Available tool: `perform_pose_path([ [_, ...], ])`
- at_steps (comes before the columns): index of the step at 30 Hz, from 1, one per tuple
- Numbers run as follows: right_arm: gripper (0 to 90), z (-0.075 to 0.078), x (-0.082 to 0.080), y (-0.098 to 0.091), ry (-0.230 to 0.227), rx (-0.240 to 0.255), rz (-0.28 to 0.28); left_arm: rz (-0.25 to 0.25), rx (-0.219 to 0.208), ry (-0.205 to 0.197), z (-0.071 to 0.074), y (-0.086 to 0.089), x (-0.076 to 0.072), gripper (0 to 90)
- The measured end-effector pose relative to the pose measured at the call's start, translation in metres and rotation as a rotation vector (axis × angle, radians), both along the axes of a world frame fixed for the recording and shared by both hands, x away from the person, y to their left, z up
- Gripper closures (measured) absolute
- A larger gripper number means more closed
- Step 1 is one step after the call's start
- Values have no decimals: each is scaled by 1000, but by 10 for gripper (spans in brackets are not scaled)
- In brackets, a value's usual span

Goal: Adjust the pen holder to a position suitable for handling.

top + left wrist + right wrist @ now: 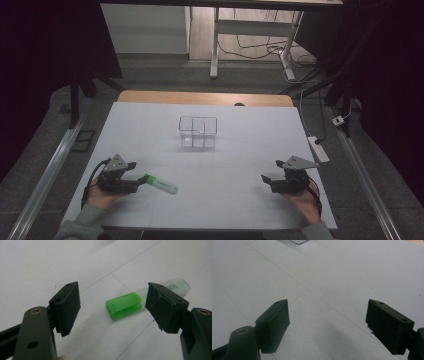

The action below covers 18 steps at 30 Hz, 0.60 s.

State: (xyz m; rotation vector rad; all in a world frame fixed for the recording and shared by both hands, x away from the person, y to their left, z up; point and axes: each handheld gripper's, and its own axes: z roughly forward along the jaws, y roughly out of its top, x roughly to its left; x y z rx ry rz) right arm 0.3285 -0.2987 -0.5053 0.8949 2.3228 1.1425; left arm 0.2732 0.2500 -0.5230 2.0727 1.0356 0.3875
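Left gripper [140, 172], jaws spread, faces a green-capped highlighter [161, 184] lying near-left on the table [240, 200]; closing off-centre could roll it away. Right gripper [270, 172] rests spread, empty.

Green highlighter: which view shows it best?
The left gripper view. The highlighter lies close ahead of the open left gripper, its green cap and clear printed barrel sharp, though the right-hand jaw covers part of the barrel. The high view shows it small but whole on the white table. The right gripper view gives bare table.
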Motion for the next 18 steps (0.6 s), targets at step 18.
perform_pose_path([
  [18, 195, -1, 2, -2, 20, -21, 7, -5, 7, -12, 2, 1, -2, 278],
])
